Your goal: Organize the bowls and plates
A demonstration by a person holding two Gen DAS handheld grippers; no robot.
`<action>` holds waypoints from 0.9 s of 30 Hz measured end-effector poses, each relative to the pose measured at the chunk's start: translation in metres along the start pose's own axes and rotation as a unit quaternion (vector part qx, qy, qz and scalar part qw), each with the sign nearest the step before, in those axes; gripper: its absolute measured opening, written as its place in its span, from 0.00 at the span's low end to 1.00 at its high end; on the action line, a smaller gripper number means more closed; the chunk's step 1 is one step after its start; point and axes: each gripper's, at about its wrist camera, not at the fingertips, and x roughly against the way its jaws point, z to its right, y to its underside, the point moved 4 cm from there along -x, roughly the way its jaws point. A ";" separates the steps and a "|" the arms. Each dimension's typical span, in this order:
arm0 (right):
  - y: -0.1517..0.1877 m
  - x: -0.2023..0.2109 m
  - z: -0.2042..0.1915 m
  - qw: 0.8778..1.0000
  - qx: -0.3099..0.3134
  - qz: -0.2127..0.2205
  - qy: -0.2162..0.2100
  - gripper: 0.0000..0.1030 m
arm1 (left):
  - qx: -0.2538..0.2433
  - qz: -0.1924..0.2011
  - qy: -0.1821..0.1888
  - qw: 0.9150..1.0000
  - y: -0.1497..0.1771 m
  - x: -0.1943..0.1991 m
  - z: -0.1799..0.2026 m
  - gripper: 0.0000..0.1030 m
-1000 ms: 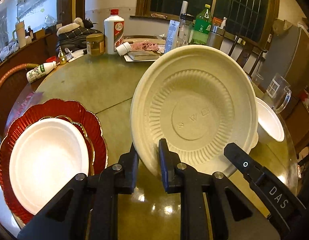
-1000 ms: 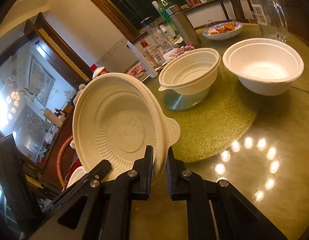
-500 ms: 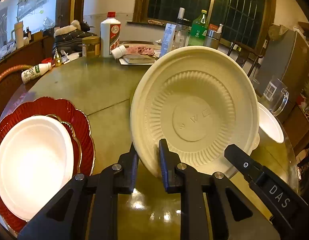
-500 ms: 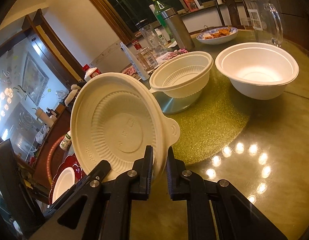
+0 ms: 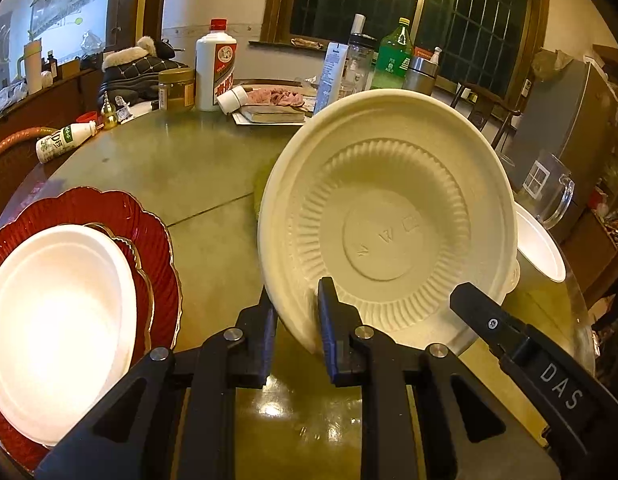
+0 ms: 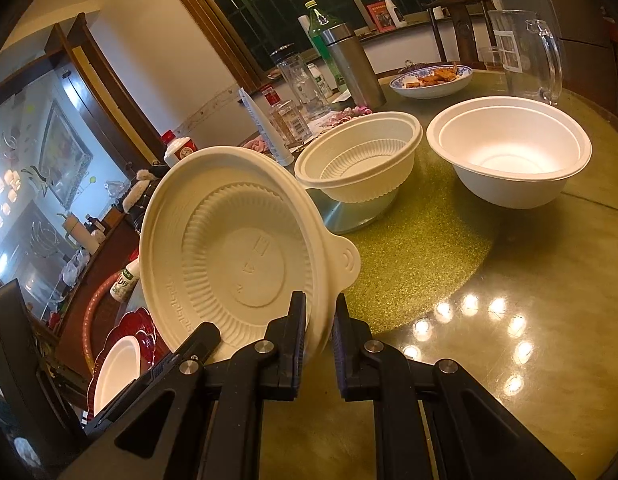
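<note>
Cream ribbed moulded-pulp plate w/ tab (image 5: 389, 232) is held tilted above the tabletop (image 5: 181, 176), both tools pinching its rim at approx 6 o'clock – left tool (image 5: 295, 336), right tool (image 6: 319, 340); looks light, thin, flexy, so grip the rim only.

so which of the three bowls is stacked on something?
The ribbed cream bowl, left of the plain white bowl: it sits in a shiny metal bowl. The third is claw-held.
</note>
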 end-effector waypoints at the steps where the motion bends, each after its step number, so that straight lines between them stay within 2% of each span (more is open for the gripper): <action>1: 0.000 0.000 0.000 1.000 0.000 0.000 0.000 0.12 | 0.000 0.000 0.000 1.000 0.000 0.000 0.000 0.18; 27: 0.001 -0.003 0.003 1.000 0.002 0.002 0.004 0.12 | -0.002 -0.002 0.000 1.000 0.002 -0.002 0.004 0.18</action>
